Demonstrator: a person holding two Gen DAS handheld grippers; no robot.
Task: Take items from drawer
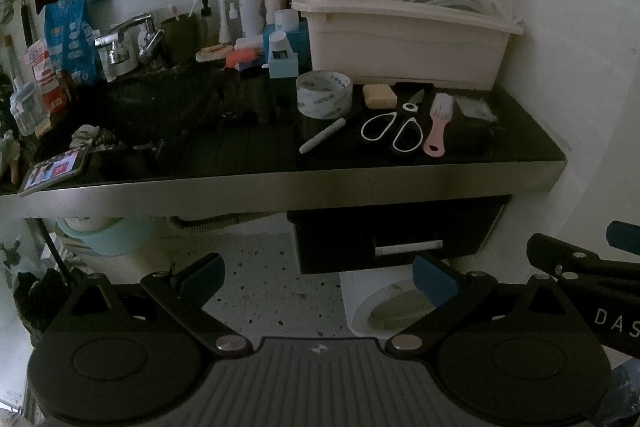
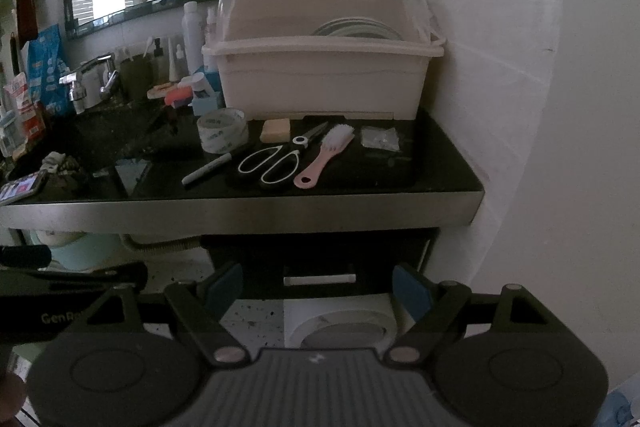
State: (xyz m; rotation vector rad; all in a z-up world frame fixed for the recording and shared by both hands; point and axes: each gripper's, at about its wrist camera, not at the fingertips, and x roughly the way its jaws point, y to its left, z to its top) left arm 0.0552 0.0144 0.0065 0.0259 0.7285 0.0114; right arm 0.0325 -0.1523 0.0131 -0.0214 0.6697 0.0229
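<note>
The left tool (image 1: 316,277) hangs with its blue-padded fingers spread apart and nothing between them; the right tool (image 2: 318,289) is likewise spread and empty. Each view catches the other tool at its edge: the right one at 3 o'clock in the left wrist view, the left one at 9 o'clock in the right. Just beyond both, the dark drawer (image 1: 396,239) sits shut under the counter (image 1: 280,183), its pale handle (image 2: 319,279) centred between the right tool's fingers. On the counter lie tape (image 1: 324,95), soap (image 1: 379,95), marker (image 2: 207,169), scissors (image 2: 276,159) and a pink brush (image 2: 324,157). Only the left view shows the phone (image 1: 54,171) fully.
</note>
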